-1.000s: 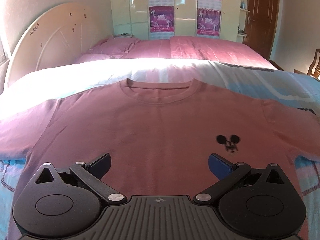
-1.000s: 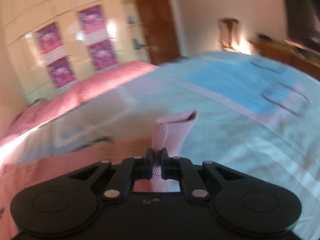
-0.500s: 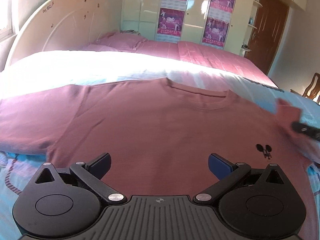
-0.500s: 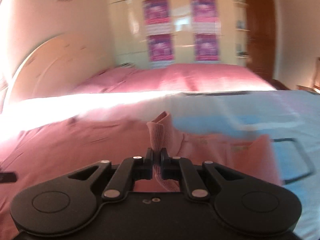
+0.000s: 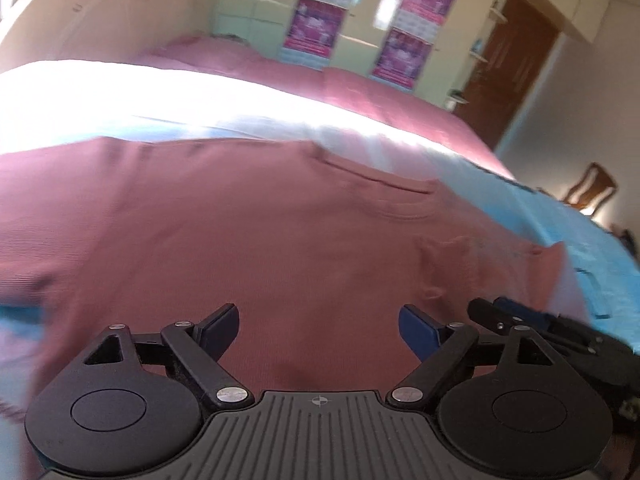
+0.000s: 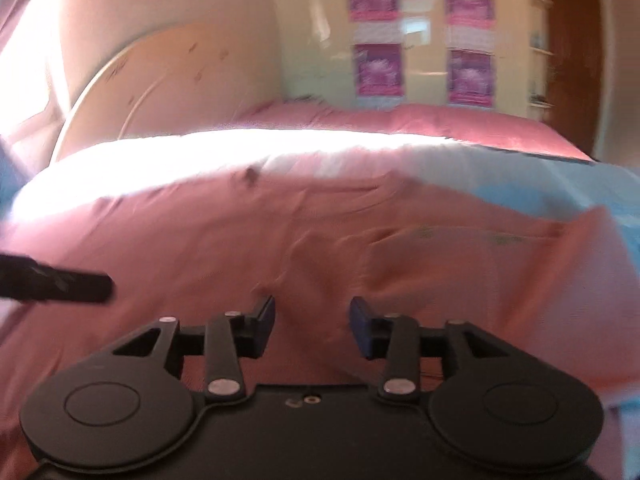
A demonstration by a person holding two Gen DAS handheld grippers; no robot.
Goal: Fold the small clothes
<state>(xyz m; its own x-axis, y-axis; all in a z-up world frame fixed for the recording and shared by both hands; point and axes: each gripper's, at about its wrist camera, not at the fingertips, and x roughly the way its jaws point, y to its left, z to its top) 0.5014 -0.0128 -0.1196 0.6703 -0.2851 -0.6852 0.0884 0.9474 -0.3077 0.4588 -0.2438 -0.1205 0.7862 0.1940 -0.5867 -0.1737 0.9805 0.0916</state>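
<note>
A pink T-shirt (image 5: 280,220) lies face up on the bed, neckline toward the far side. Its right sleeve (image 5: 480,264) is folded inward onto the chest and lies loose. My left gripper (image 5: 318,320) hovers over the shirt's lower body, jaws wide and closing a little, with nothing pinched. My right gripper (image 6: 312,314) sits low over the folded sleeve (image 6: 460,264) area of the shirt (image 6: 240,240). Its jaws are opening, and no cloth is pressed between the pads. The right gripper's tip (image 5: 500,314) shows just right of my left one. A left finger (image 6: 60,282) enters the right wrist view.
The shirt rests on a blue and white bedspread (image 5: 580,248), with a pink cover (image 5: 360,92) beyond it. A cream headboard (image 6: 168,72) stands at the left. A wardrobe with purple posters (image 6: 420,40), a brown door (image 5: 516,64) and a wooden chair (image 5: 588,188) lie behind.
My right gripper carried the pinched sleeve leftward over the shirt's body, then opened and let it drop. My left gripper shifted left along the hem and its jaws narrowed slightly.
</note>
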